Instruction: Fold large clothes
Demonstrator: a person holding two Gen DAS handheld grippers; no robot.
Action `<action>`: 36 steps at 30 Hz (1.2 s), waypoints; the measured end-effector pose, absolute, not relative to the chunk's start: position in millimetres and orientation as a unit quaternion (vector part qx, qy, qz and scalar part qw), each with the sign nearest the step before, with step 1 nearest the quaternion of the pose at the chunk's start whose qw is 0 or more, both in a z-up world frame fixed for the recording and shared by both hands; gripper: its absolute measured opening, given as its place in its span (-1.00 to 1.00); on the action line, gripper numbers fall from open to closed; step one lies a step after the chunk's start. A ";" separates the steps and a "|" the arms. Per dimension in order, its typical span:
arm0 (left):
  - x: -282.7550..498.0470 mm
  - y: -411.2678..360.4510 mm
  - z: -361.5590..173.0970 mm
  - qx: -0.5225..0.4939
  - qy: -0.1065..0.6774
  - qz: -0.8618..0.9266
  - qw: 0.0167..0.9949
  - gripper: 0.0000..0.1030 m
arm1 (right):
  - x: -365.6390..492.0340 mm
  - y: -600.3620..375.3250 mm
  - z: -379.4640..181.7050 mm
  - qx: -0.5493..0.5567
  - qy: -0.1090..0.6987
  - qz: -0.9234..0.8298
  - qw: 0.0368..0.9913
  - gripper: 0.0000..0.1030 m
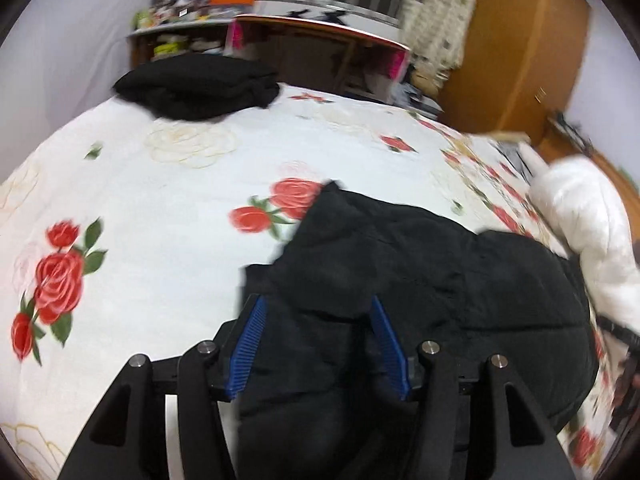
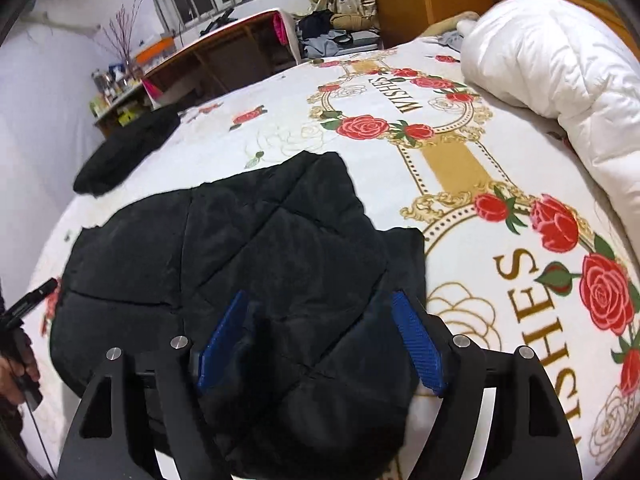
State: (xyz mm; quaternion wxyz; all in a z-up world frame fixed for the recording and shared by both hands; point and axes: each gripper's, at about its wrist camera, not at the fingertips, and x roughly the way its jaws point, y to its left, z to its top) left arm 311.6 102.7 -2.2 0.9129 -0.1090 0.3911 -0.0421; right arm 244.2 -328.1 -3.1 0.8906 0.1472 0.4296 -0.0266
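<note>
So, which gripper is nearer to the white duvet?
Right. The right gripper is over the jacket's side toward the duvet; the left gripper is across the jacket, farther away.

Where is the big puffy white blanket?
The white blanket is bunched at the far right edge of the bed in the right wrist view, beyond the rose-and-gold print and well away from the black jacket.

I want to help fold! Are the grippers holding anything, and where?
The left gripper pinches a thick fold of the black padded jacket at its near edge. The right gripper straddles it, apparently let go.
</note>
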 end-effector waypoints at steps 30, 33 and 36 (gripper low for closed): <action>365.4 121.2 -89.4 -0.229 0.472 -0.135 0.841 0.51 | 292.8 -376.8 -96.0 0.274 0.475 0.083 0.832 0.72; 366.6 119.6 -90.0 -0.230 0.474 -0.139 0.839 0.51 | 293.8 -380.5 -102.0 0.293 0.473 0.089 0.826 0.75; 367.1 118.1 -89.3 -0.230 0.481 -0.143 0.834 0.51 | 292.6 -381.0 -99.7 0.290 0.479 0.093 0.823 0.46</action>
